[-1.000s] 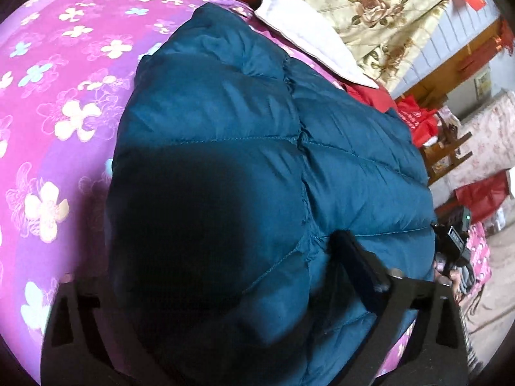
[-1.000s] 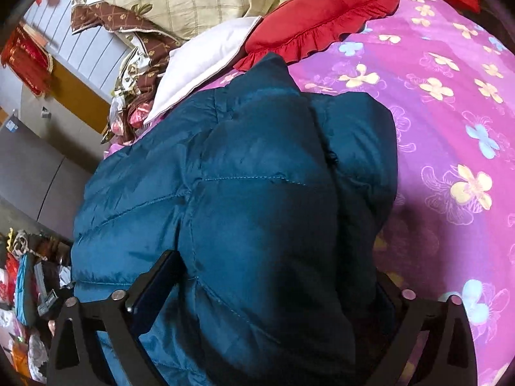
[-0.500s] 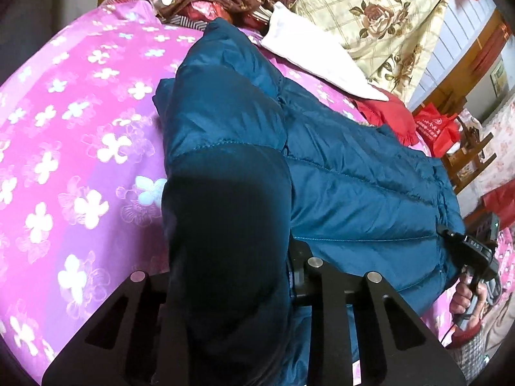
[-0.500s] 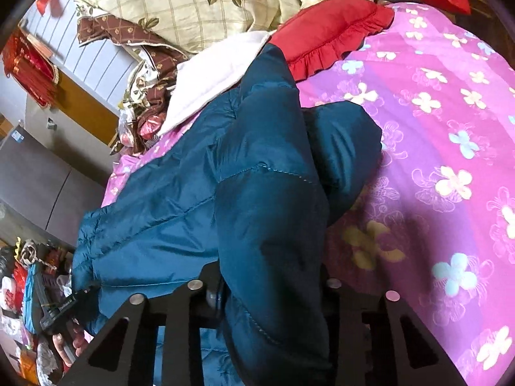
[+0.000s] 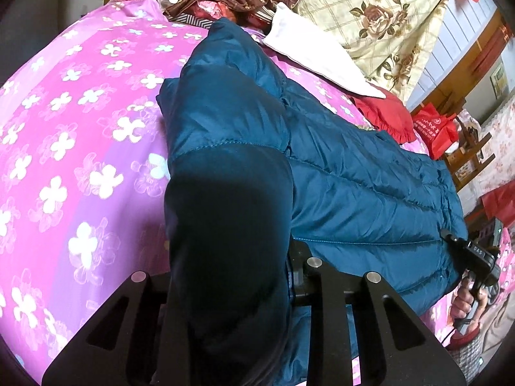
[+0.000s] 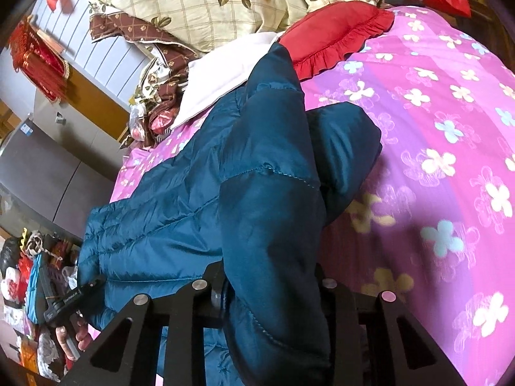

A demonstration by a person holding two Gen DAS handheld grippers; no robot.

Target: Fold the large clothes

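A large teal quilted down jacket [image 5: 354, 186] lies across a pink flowered bedsheet [image 5: 70, 148]. My left gripper [image 5: 231, 276] is shut on a fold of the jacket, which drapes over the fingers and hides the tips. My right gripper [image 6: 273, 289] is shut on another fold of the same jacket [image 6: 180, 212], also draped over its fingers. The right gripper's handle and hand show at the far right of the left wrist view [image 5: 476, 270]. The left gripper's handle shows at the lower left of the right wrist view [image 6: 67, 299].
A red ruffled pillow [image 6: 334, 35], a white cloth [image 5: 315, 54] and a cream floral quilt [image 5: 379, 19] lie at the head of the bed. The pink sheet [image 6: 450, 160] spreads beside the jacket. Clutter [image 6: 22, 276] lies past the bed edge.
Both grippers closed on jacket folds and pulled back and up. The jacket now looks smaller and farther away, with more pink sheet showing on each side.
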